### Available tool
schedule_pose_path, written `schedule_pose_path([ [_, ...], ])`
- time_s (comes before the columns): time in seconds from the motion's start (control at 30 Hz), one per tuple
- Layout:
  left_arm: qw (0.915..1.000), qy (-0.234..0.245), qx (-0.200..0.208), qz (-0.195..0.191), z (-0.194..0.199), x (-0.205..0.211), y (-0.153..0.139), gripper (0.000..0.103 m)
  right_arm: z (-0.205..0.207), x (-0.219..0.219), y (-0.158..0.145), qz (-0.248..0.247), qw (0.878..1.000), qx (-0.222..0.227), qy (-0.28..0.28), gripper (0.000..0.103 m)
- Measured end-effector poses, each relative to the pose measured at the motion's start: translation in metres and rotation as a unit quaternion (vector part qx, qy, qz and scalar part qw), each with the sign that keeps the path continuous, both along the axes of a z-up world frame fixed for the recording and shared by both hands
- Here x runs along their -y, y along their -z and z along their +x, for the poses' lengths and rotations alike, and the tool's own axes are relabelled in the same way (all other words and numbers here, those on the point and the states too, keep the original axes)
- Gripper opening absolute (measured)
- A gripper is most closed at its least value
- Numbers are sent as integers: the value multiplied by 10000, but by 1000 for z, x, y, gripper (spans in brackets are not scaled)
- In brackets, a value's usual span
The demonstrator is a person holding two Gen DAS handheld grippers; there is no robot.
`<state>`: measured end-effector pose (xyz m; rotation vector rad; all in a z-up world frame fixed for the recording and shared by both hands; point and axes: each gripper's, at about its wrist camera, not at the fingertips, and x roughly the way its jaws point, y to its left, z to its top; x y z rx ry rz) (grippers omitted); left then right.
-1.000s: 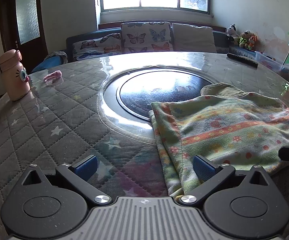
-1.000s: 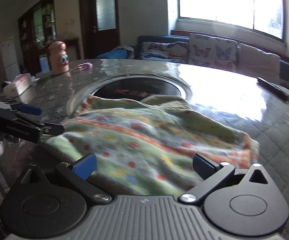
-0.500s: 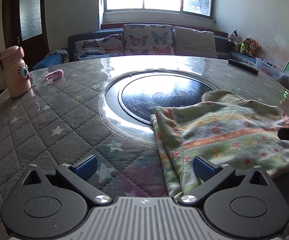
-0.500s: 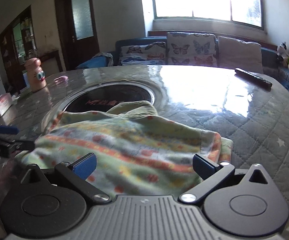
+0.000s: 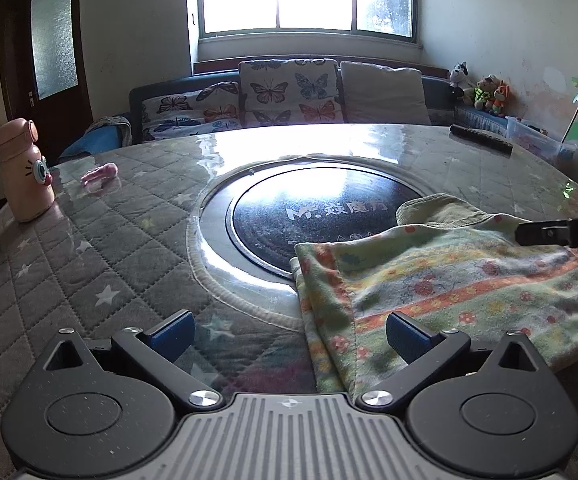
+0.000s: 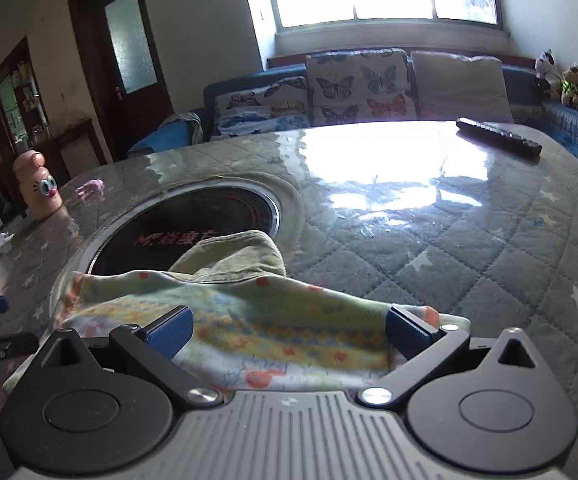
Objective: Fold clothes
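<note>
**On the quilted surface, a folded garment between two wide claws**

At far left a pink bottle (image 5: 23, 170) stands on the surface (image 5: 101, 248). The left claw (image 5: 289, 330) gapes wide, holding nothing, at the garment's left edge. The flowered garment (image 5: 449, 280) lies folded, partly over the dark round inset (image 5: 309, 216). The right claw (image 6: 287, 330) is spread wide over the cloth, gripping nothing

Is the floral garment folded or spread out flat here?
Folded. The garment shows stacked layered edges at its left side and lies as a compact bundle partly over the table's dark round inset.
</note>
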<state>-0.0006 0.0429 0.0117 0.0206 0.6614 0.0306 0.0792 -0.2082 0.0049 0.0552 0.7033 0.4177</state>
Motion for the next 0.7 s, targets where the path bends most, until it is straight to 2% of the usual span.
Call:
schedule_pose_path([
  [0.1, 10000, -34, -72, -23, 7, 0, 5, 103, 5, -2, 6, -92, 9999, -24, 113, 103],
  [0.4, 9997, -65, -231, -85, 19, -2, 18, 103, -3, -10, 17, -372, 9987, 281, 190, 103],
  [0.53, 9994, -102, -239, -231, 21, -6, 20, 103, -3, -8, 17, -345, 9989, 273, 186, 103],
  [0.7, 9995, -95, -214, -210, 21, -5, 21, 103, -3, -7, 17, -330, 9989, 267, 183, 103],
])
